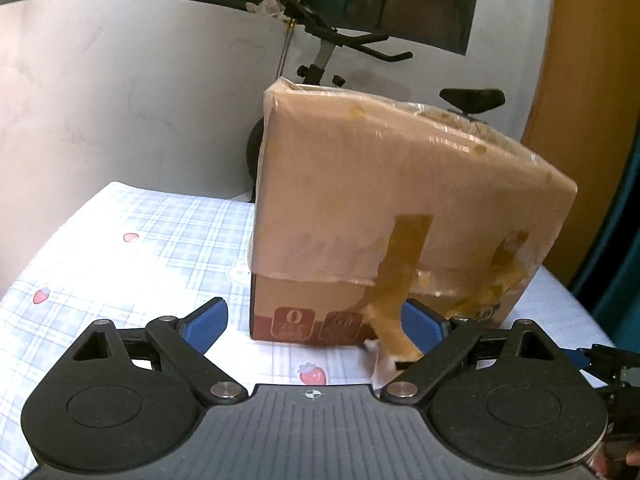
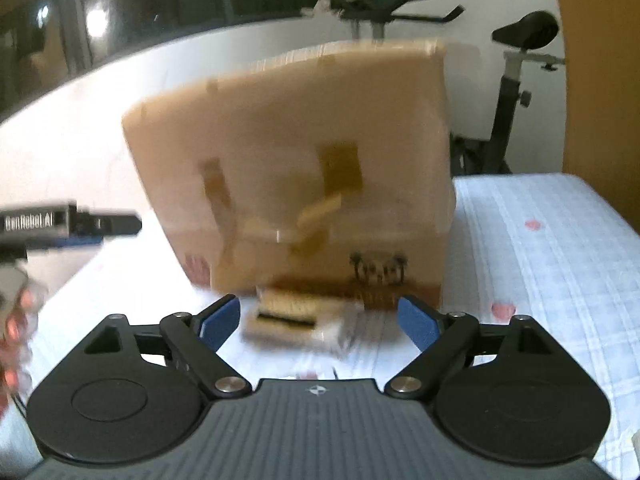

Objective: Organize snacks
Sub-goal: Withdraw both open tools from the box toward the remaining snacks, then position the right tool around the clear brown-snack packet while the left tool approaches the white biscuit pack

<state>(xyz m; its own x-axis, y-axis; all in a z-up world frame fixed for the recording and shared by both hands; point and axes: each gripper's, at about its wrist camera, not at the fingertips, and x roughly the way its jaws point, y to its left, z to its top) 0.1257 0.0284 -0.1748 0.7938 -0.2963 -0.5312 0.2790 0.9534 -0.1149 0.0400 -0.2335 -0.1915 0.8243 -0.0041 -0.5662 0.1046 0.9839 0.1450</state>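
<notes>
A tall cardboard box (image 1: 400, 184), wrapped in clear film and patched with brown tape, stands on the checked cloth. A small tan and white snack packet (image 2: 292, 316) lies on the cloth at the foot of the box (image 2: 296, 152). My right gripper (image 2: 319, 322) is open, its blue pads either side of the packet without touching it; this view is blurred. My left gripper (image 1: 316, 326) is open and empty in front of the box's lower left corner. The packet (image 1: 390, 356) shows just inside its right finger.
The table's checked cloth (image 1: 120, 248) with strawberry prints spreads left of the box and on its right (image 2: 540, 260). An exercise bike (image 1: 332, 48) stands behind the table against a white wall. A hand (image 2: 16, 320) holds the left gripper at the right view's edge.
</notes>
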